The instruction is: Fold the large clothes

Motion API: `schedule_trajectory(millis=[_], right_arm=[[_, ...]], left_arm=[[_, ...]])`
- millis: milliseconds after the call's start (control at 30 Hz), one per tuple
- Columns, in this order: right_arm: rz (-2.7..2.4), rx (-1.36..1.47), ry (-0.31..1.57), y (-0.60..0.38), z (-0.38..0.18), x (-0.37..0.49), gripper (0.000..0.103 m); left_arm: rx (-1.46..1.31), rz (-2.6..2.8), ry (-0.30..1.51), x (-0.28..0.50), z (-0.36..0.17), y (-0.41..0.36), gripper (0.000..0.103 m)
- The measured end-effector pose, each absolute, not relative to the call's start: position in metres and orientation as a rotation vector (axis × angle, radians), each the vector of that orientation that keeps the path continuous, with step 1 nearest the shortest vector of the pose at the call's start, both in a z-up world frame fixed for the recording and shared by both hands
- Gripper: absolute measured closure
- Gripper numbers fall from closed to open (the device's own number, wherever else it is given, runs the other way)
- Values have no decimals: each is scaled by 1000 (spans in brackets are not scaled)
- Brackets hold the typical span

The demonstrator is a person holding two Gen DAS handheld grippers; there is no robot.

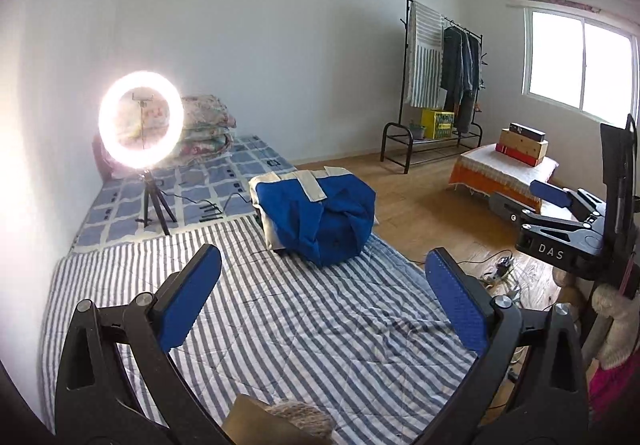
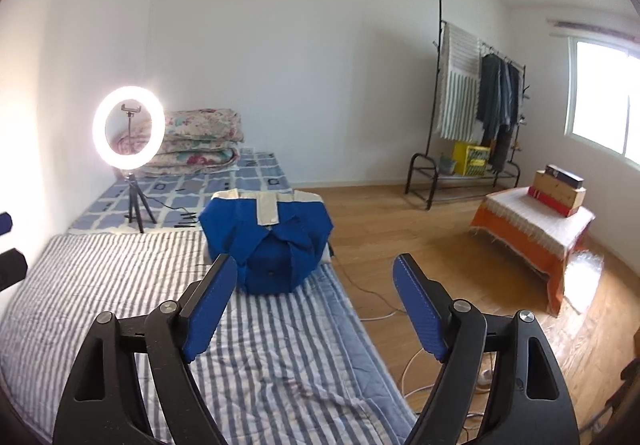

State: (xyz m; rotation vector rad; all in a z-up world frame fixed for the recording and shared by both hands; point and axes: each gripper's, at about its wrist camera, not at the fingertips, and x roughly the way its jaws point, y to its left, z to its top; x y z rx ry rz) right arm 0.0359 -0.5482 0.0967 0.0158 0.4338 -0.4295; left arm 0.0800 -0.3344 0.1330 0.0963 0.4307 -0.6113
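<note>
With both grippers' jaws apart and empty, the bundled blue garment (image 2: pixel 267 245) on the bed (image 2: pixel 100 285) looks soft, bulky and floppy, best pinched at its pale collar edge.

Both wrist views bedward (shared garment (image 1: pixel 316 219))

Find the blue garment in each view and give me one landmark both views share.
Left wrist view: the blue garment lies bundled on the striped sheet, just above centre, beyond the open left tool.
Right wrist view: it sits left of centre, just past the open right tool.
Shared landmark: the lit ring light at the left.
</note>
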Motion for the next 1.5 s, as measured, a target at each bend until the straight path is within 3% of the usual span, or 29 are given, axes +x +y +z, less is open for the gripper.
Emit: schedule_trajectory(millis=[367, 1500], right_arm=[[-432, -3, 430, -527, 80, 25, 22], [-426, -8, 442, -523, 76, 14, 22]], left_arm=[[138, -599, 457, 68, 114, -333, 0], [155, -581, 414, 56, 121, -330, 0]])
